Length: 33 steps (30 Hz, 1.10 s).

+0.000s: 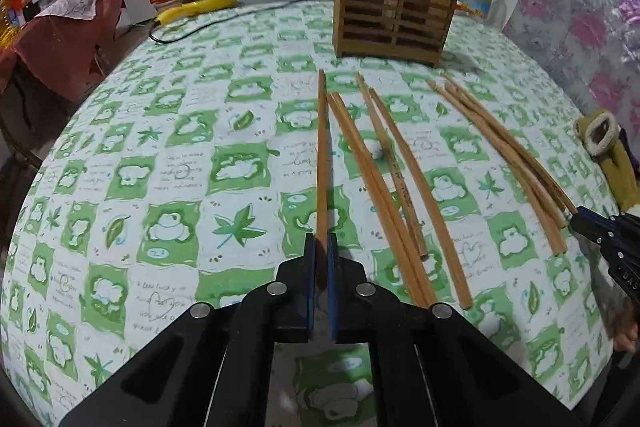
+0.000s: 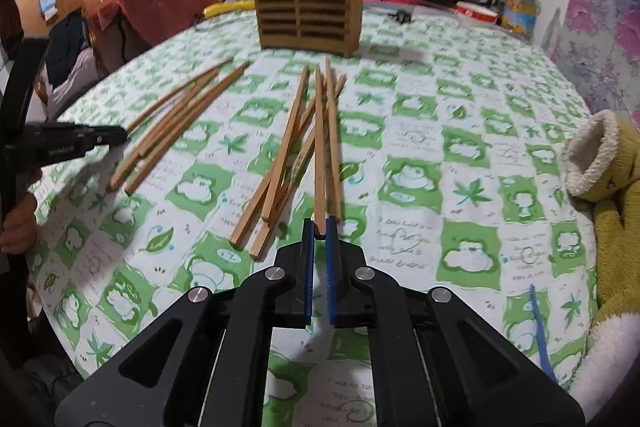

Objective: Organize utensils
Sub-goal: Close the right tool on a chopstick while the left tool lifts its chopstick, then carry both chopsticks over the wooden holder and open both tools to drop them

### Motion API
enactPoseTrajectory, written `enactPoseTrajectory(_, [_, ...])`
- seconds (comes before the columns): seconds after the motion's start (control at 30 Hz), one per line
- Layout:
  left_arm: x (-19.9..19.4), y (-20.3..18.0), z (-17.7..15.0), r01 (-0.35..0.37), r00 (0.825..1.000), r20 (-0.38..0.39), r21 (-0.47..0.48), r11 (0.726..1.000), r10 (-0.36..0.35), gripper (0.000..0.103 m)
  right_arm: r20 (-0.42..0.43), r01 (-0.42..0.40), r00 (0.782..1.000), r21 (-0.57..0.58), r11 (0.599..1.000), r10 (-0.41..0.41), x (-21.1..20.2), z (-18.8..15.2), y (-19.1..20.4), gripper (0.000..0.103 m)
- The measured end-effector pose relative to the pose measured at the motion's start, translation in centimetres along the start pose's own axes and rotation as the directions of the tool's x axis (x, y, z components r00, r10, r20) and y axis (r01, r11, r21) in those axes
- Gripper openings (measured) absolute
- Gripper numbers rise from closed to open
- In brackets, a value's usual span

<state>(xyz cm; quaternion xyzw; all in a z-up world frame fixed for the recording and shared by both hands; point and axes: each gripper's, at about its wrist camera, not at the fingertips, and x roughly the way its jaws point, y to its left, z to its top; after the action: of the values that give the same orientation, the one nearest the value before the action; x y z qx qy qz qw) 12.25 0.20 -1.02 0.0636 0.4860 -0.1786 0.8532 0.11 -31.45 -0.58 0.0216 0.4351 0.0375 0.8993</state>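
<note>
**Handling Wooden Chopsticks: Grip Point and Behaviour**

The left gripper (image 1: 321,247) is pinching the near end of one chopstick (image 1: 322,155), its jaws closed down on the wood. The right gripper (image 2: 319,227) is likewise clamping the near end of another chopstick (image 2: 319,147), with the shaft running away from the jaws toward the far side.

Judged from their look, the sticks are light, stiff and thin, so an end grip is leaving a long free length that may be swinging or rotating between the pads. The smooth wood may be slipping if the hold is slack; a hold slightly further up the shaft would be steadying it.

Beyond the jaws, the loose chopsticks (image 1: 404,195) are lying in two fanned groups on the green-patterned tablecloth (image 1: 160,147), one group to the left and one to the right, several overlapping.

Further off, the wooden slatted holder (image 2: 308,15) is standing upright near the far edge of the table, well apart from the sticks and apparently empty.
</note>
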Motion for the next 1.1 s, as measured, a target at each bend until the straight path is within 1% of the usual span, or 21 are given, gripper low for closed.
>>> enactPoseTrajectory(0.07, [-1.2, 0.0, 0.1, 0.008, 1.0, 0.026, -0.004, 1.0, -0.008, 0.006, 0.024, -0.006, 1.0, 0.018, 1.0, 0.006, -0.6, 0.3, -0.3, 0.006])
enactPoseTrajectory(0.13, [-2.7, -0.2, 0.6, 0.003, 0.998, 0.06, -0.001, 1.0, -0.002, 0.006, 0.065, -0.01, 0.998, 0.029, 1.0, 0.008, -1.7, 1.1, -0.3, 0.006])
enactPoseTrajectory(0.23, [-5.3, -0.7, 2.1, -0.007, 0.993, 0.118, 0.005, 1.0, 0.006, 0.006, 0.133, -0.011, 0.991, 0.038, 0.999, 0.006, -3.6, 2.8, -0.4, 0.006])
enactPoseTrajectory(0.27, [-6.3, -1.0, 2.9, -0.01, 0.99, 0.14, 0.009, 1.0, 0.009, 0.006, 0.153, -0.011, 0.988, 0.04, 0.999, 0.005, -4.1, 3.5, -0.3, 0.006])
enactPoseTrajectory(0.37, [-7.7, -1.9, 5.2, -0.028, 0.985, 0.172, 0.021, 0.999, 0.024, 0.006, 0.204, -0.008, 0.979, 0.04, 0.999, -0.001, -5.5, 5.9, -0.2, 0.006])
enactPoseTrajectory(0.5, [-8.5, -3.0, 8.5, -0.049, 0.98, 0.193, 0.036, 0.998, 0.041, 0.006, 0.252, -0.017, 0.968, 0.04, 0.999, 0.007, -6.8, 9.4, -0.1, 0.006])
enactPoseTrajectory(0.6, [-9.1, -3.7, 11.0, -0.059, 0.974, 0.22, 0.044, 0.997, 0.048, 0.006, 0.284, -0.005, 0.959, 0.023, 1.0, -0.002, -7.5, 12.0, 0.5, 0.006])
enactPoseTrajectory(0.73, [-10.5, -4.6, 14.5, -0.044, 0.962, 0.272, 0.043, 0.998, 0.03, 0.006, 0.324, -0.016, 0.946, 0.016, 1.0, 0.01, -7.8, 15.2, 1.0, 0.006])
enactPoseTrajectory(0.83, [-11.4, -4.9, 16.6, -0.018, 0.95, 0.314, 0.037, 0.999, 0.006, 0.006, 0.364, -0.021, 0.931, 0.013, 1.0, 0.014, -7.9, 17.4, 1.6, 0.006])
enactPoseTrajectory(0.93, [-12.2, -5.0, 18.7, 0.023, 0.935, 0.352, 0.017, 1.0, -0.028, 0.006, 0.412, -0.021, 0.911, 0.023, 1.0, 0.01, -8.1, 19.3, 1.9, 0.006])
enactPoseTrajectory(1.03, [-13.0, -4.7, 20.5, 0.04, 0.927, 0.372, 0.006, 0.999, -0.04, 0.006, 0.468, 0.007, 0.884, 0.027, 1.0, -0.019, -8.8, 21.0, 2.2, 0.006])
enactPoseTrajectory(1.1, [-14.2, -4.6, 22.5, 0.029, 0.911, 0.412, -0.008, 1.0, -0.023, 0.006, 0.504, 0.042, 0.862, 0.027, 0.999, -0.05, -9.2, 22.5, 2.4, 0.006])
